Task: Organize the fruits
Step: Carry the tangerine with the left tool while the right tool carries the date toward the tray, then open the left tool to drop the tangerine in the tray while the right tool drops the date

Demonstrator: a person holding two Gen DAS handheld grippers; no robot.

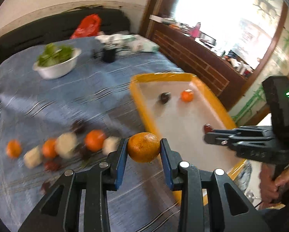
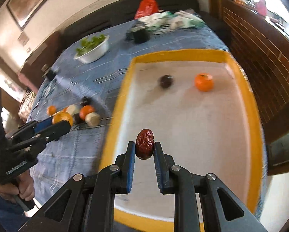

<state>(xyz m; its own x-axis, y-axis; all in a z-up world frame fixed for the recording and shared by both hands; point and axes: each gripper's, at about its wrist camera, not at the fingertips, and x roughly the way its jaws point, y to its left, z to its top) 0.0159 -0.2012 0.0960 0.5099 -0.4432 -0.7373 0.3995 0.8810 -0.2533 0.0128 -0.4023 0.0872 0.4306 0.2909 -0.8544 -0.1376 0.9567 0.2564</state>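
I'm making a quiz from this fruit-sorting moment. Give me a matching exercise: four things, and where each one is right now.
Things:
1. mandarin
2. red date
3. dark round fruit
4. white bowl of greens

Places:
A. lying in the yellow-rimmed tray
B. on the blue tablecloth
C. in the right gripper
D. in the left gripper

Pairs: 1-D, 2-C, 3-A, 4-B

- Left gripper (image 1: 144, 147): blue pads clamp a mandarin (image 1: 144, 147) from both sides, above the blue cloth (image 1: 67, 100).
- Yellow-rimmed tray (image 1: 144, 116) holds one orange fruit (image 1: 187, 95), one dark fruit (image 1: 164, 97).
- Right gripper (image 1: 207, 133) reaches over the tray.
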